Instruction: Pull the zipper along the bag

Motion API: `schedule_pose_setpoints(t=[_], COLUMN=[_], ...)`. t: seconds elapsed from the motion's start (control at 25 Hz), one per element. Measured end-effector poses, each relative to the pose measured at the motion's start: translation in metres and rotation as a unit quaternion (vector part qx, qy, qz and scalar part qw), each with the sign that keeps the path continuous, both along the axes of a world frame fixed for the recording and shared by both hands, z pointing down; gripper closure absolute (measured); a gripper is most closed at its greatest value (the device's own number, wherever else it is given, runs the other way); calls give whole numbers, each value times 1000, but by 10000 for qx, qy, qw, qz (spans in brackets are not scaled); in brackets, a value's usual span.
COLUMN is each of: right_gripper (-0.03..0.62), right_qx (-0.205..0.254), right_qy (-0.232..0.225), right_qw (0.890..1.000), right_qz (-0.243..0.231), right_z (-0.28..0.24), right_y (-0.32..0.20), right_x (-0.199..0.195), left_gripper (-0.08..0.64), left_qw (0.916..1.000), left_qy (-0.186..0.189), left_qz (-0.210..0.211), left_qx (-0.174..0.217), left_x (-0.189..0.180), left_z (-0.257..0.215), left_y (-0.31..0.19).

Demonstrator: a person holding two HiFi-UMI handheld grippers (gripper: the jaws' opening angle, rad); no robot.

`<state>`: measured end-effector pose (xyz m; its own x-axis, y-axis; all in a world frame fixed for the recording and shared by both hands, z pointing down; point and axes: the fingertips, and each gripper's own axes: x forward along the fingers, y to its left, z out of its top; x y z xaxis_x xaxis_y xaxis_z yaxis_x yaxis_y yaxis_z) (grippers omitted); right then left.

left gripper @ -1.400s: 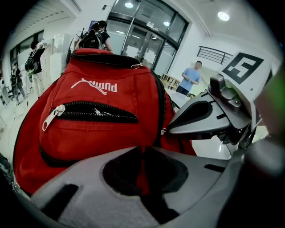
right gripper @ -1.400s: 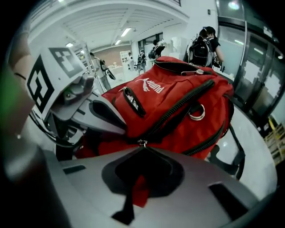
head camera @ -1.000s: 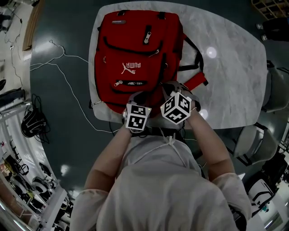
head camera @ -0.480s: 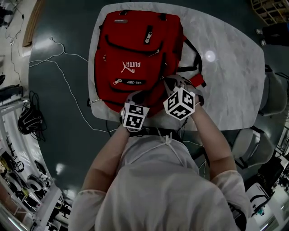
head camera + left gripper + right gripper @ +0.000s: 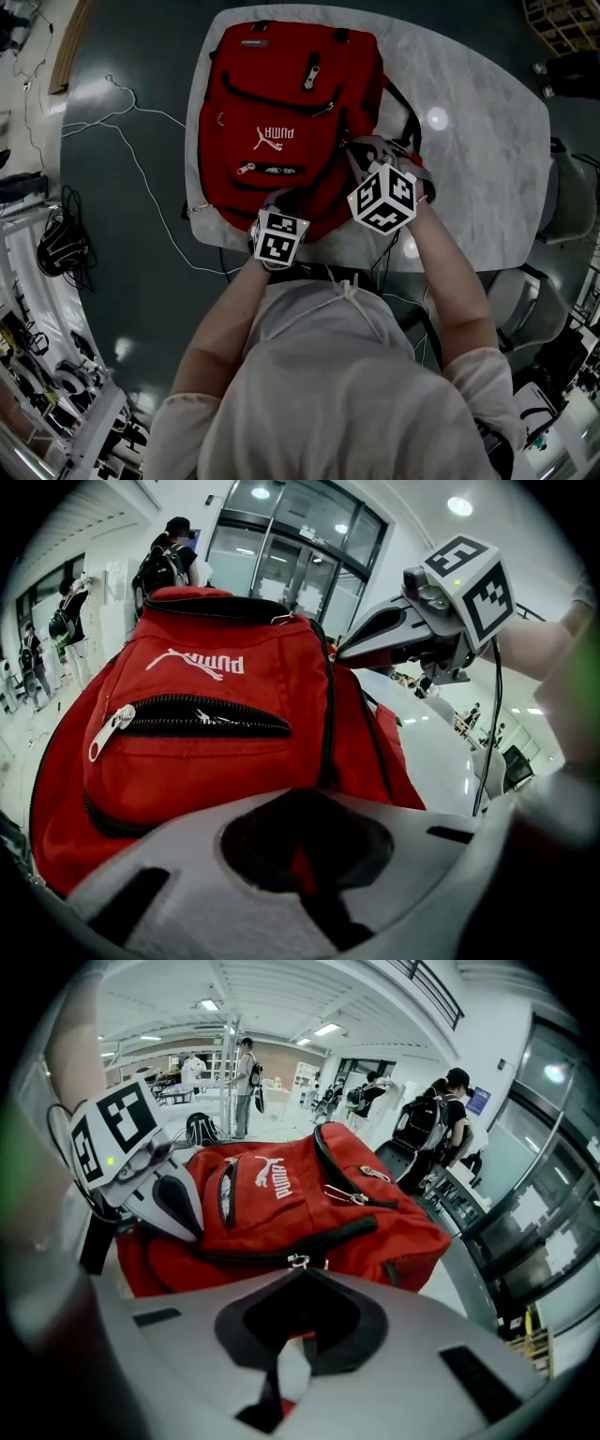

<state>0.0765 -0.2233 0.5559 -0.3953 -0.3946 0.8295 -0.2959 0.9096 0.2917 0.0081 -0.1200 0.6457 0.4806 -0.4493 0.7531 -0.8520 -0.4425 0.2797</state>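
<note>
The red cloth backpack (image 5: 281, 103) says PUMA in white and lies flat on the white marble bench (image 5: 487, 141). My left fingers (image 5: 187, 883) pinch its near edge. My right fingers (image 5: 422, 1335) squeeze its small silver zipper pull (image 5: 298, 1262).

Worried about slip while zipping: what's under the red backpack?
A pale marble-pattern table; the backpack lies flat on it. Black straps stick out from beneath one side. Anything else beneath is covered.
</note>
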Motion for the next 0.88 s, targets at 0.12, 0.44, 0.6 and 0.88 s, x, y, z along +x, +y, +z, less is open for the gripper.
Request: schedule_pose_setpoints(t=[0.12,0.44,0.6,0.88], right_gripper=[566,566,566,565], right_qx=[116,264,73,-645], right_qy=[6,-208,-488,-945], right_qw=[9999,9989,9973,9886], right_qz=[33,313,553,976], right_z=[-7,-30,-34,-24], right_y=[-14,-50,-56,-57], right_x=[2,5,2,2], left_gripper=[540,540,540,540], left_qw=[10000,9999,9998,9999], left_qy=[23,-19,39,-46], left_qz=[24,74,62,115], left_qx=[-54,-72,-164,-36], left_x=[-1,-4,-4,-4], left_z=[-1,-3,-2,-1], left_y=[0,-2,0,-1])
